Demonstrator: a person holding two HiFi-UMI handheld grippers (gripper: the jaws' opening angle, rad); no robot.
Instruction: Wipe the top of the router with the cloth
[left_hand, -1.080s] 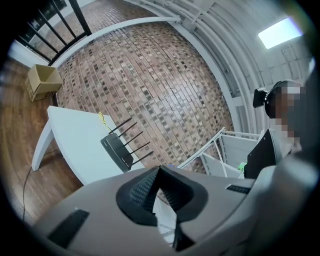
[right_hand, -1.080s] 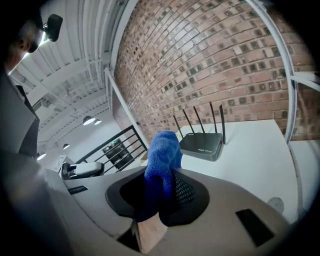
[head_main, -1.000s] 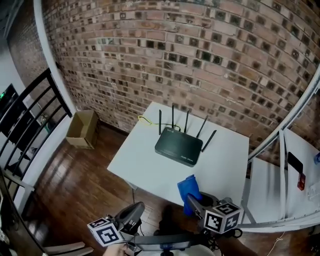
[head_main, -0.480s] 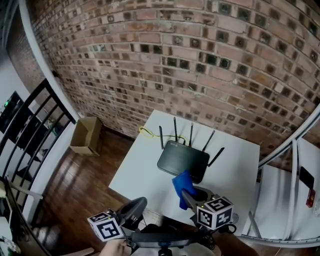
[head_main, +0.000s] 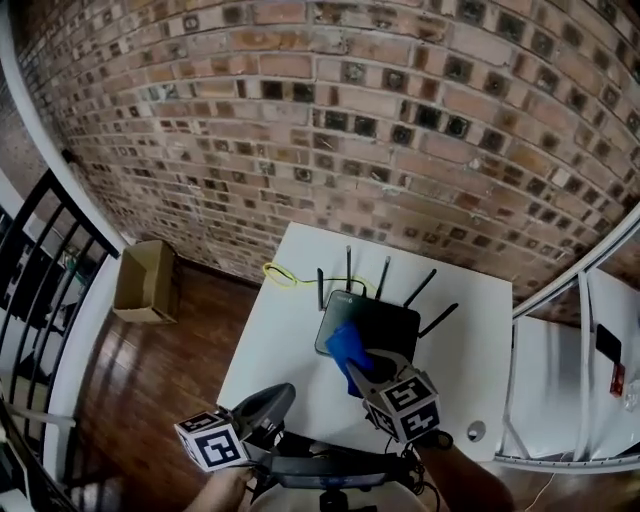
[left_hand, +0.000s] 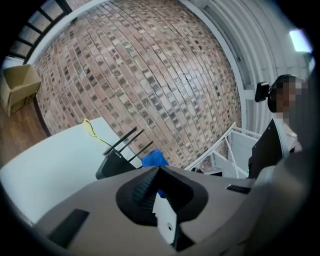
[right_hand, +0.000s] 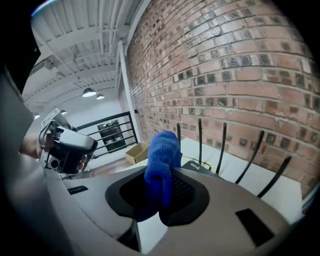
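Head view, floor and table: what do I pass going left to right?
Cardboard box → yellow cable → router. The blue cloth, held in the right tool, overlaps the router, so it is left out.

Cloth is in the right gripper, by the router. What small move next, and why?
Probably ease the right gripper down until the blue cloth presses on the top of the router. The cloth is clamped in its jaws and overlaps the router's near left corner in the head view, but contact isn't clear.
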